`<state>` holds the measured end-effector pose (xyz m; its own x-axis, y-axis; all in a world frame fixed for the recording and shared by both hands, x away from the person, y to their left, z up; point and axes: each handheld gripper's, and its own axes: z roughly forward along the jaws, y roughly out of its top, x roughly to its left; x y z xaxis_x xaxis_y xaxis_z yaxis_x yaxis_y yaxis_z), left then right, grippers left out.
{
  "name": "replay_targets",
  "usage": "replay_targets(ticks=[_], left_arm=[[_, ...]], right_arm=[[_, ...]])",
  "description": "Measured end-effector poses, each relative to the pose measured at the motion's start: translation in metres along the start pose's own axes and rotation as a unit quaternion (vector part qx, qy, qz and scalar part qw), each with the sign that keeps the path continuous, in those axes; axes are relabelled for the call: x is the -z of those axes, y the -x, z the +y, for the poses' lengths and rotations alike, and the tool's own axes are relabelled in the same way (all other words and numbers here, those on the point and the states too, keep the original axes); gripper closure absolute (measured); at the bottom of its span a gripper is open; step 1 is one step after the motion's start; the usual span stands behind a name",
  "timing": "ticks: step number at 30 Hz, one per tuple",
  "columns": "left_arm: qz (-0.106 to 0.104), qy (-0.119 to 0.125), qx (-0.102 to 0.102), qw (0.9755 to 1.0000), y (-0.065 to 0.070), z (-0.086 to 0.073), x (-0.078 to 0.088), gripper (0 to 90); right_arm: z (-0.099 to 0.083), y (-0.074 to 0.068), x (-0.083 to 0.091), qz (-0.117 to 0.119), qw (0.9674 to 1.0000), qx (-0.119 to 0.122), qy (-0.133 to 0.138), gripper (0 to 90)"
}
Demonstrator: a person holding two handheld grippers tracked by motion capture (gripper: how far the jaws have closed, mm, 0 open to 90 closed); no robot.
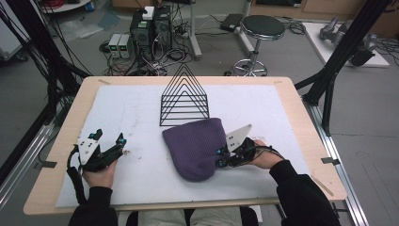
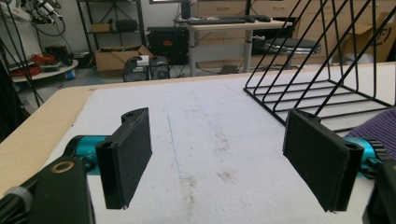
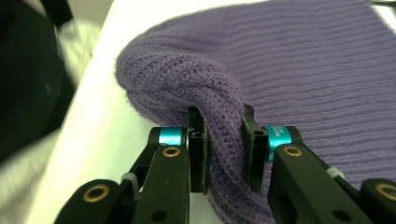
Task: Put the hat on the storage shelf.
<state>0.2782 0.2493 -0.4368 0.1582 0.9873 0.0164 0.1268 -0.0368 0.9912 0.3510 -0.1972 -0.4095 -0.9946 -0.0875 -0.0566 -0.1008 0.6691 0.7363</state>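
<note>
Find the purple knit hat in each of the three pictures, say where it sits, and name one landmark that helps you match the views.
High view: the purple knit hat lies centre, just in front of the black wire rack.
Left gripper view: a corner of it at the right edge, beside the rack.
Right gripper view: it covers the upper right, a fold pinched by the right hand-held gripper.
Shared landmark: the white mat.

We see a black wire rack (image 1: 184, 100) standing upright on a white mat (image 1: 122, 122) covering a wooden table (image 1: 75, 101), with a round stool (image 1: 262, 27) and computer towers (image 1: 150, 28) on the floor beyond.
</note>
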Motion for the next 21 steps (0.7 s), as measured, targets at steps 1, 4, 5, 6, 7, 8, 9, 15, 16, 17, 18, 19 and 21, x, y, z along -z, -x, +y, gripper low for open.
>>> replay_targets(ticks=[1,4,5,6,7,8,9,15,16,17,18,19,21], left_arm=[[0.0,-0.001,0.001,1.0,0.0,0.0,0.0,24.0],[0.001,-0.001,0.001,1.0,0.0,0.0,0.0,24.0],[0.001,-0.001,0.001,1.0,0.0,0.0,0.0,24.0],[0.0,-0.001,0.0,1.0,0.0,0.0,0.0,24.1],[0.0,-0.002,-0.002,1.0,0.0,0.0,0.0,24.1],[0.002,-0.002,-0.003,1.0,0.0,0.0,-0.001,24.2],[0.002,-0.003,-0.003,1.0,0.001,0.0,-0.001,24.3],[0.001,-0.001,-0.003,1.0,0.0,0.0,-0.001,24.4],[-0.001,0.0,-0.003,1.0,0.001,0.001,-0.001,24.4],[-0.001,0.0,-0.003,1.0,0.001,0.001,-0.001,24.4],[-0.004,0.001,-0.002,1.0,0.001,0.001,-0.001,24.4],[-0.006,0.002,-0.002,1.0,0.001,0.001,-0.001,24.4],[-0.011,0.008,-0.001,0.9999,0.002,0.002,0.0,24.4]], right_arm=[[0.001,0.001,0.005,-0.009,0.9997,-0.017,0.014,77.4],[0.003,0.002,0.01,-0.018,0.9985,-0.041,0.031,77.5],[0.004,0.002,0.012,-0.02,0.9982,-0.043,0.037,77.5],[0.006,0.002,0.012,-0.024,0.9977,-0.046,0.043,77.5],[0.007,0.002,0.013,-0.026,0.9972,-0.051,0.048,77.5],[0.009,0.002,0.014,-0.026,0.9967,-0.055,0.053,77.5],[0.011,0.002,0.015,-0.026,0.996,-0.06,0.06,77.5],[0.026,0.005,0.022,-0.032,0.9877,-0.112,0.105,77.6],[0.029,0.005,0.023,-0.034,0.9869,-0.115,0.109,77.5],[0.029,0.005,0.023,-0.034,0.9869,-0.115,0.109,77.5],[0.036,0.006,0.028,-0.04,0.9847,-0.124,0.116,77.6],[0.039,0.006,0.03,-0.041,0.9833,-0.132,0.119,77.6],[0.048,0.007,0.035,-0.048,0.9824,-0.13,0.125,77.6]])
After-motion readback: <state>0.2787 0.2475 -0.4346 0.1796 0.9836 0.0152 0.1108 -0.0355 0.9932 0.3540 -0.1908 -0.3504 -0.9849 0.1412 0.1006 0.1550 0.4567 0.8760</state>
